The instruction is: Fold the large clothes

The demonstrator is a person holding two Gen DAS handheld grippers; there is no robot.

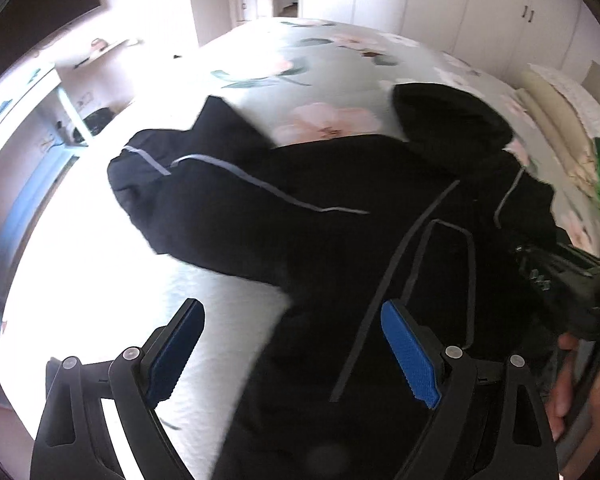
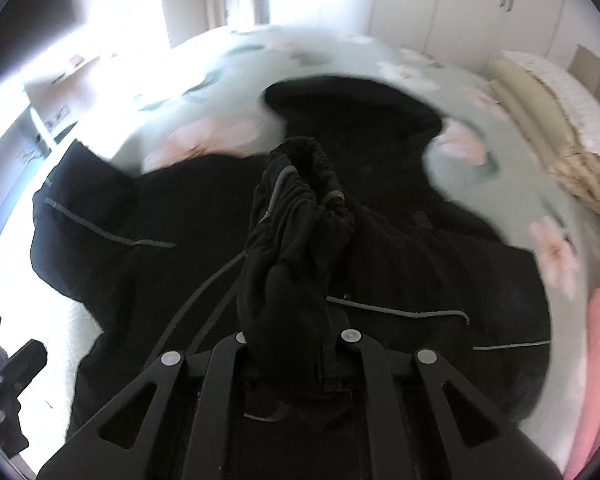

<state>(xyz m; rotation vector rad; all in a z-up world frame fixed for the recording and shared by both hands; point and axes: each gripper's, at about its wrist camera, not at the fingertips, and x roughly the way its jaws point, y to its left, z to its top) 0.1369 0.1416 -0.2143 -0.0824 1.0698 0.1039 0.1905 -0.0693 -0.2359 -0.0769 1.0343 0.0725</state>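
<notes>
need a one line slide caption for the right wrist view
Right hand-held gripper shut on a bunched sleeve of the black jacket spread on the floral bed.

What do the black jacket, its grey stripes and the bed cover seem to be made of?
Black jacket: soft matte fabric, bunching into folds inside the right tool.
Grey stripes: thin pale tape, possibly reflective trim.
Bed cover: printed floral cloth, probably cotton; finish unclear.

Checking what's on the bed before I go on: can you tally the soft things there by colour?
Black: 1, the jacket
Pink: 1, the folded cloth at the bed's edge
Beige: 1, the blanket by the pillows
Total: 3
</notes>
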